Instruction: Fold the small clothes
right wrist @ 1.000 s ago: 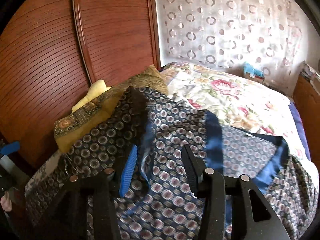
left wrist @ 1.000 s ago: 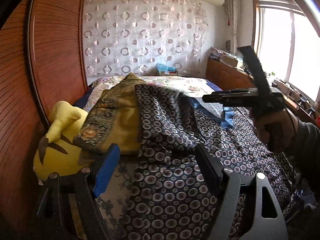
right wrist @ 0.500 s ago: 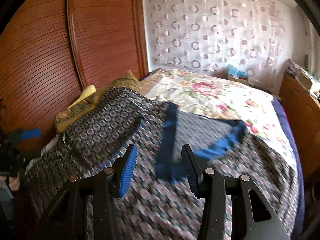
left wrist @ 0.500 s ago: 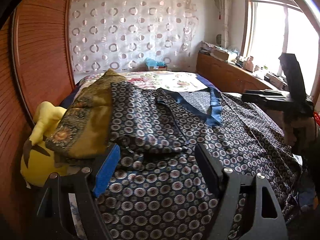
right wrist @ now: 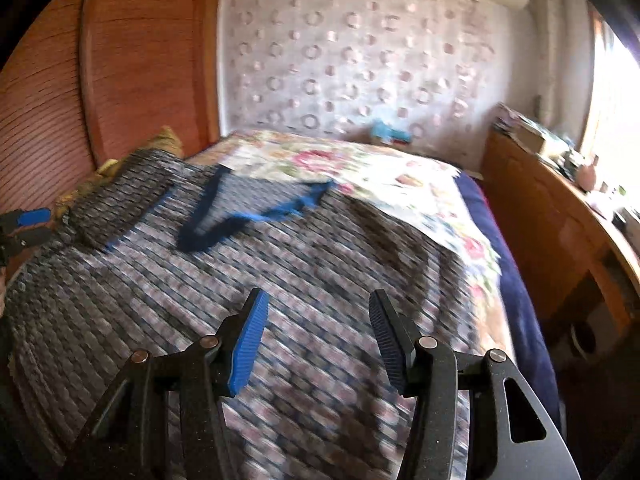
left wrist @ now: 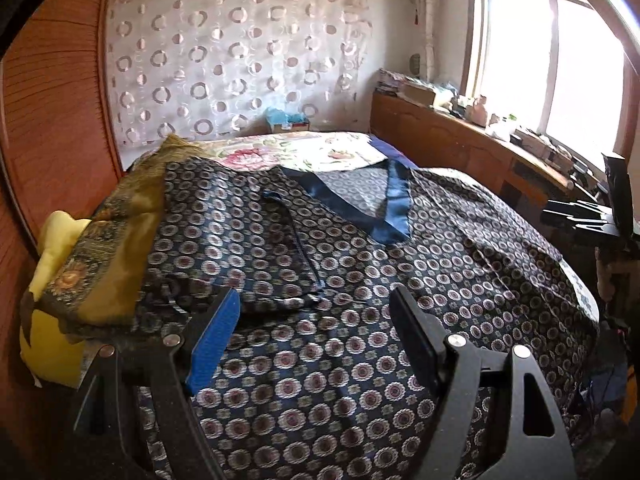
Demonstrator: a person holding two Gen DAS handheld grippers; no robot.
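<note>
No writing can be read. At lower centre the left gripper has its fingers apart, empty, over the patterned garment spread on the bed. The right gripper, fingers just opened wider, holds nothing; the garment lies below and beyond.

The left wrist view looks from the near left corner of the bed, tilted down, close over the garment, with its own tool at the bottom edge. It faces the curtain and the window to the right. The right wrist view, blurred, looks from the near right side, also tilted down, toward the same curtain. Both share the garment, the bed and the wardrobe. Each view catches the other tool at its edge: the right tool, the left tool.
</note>
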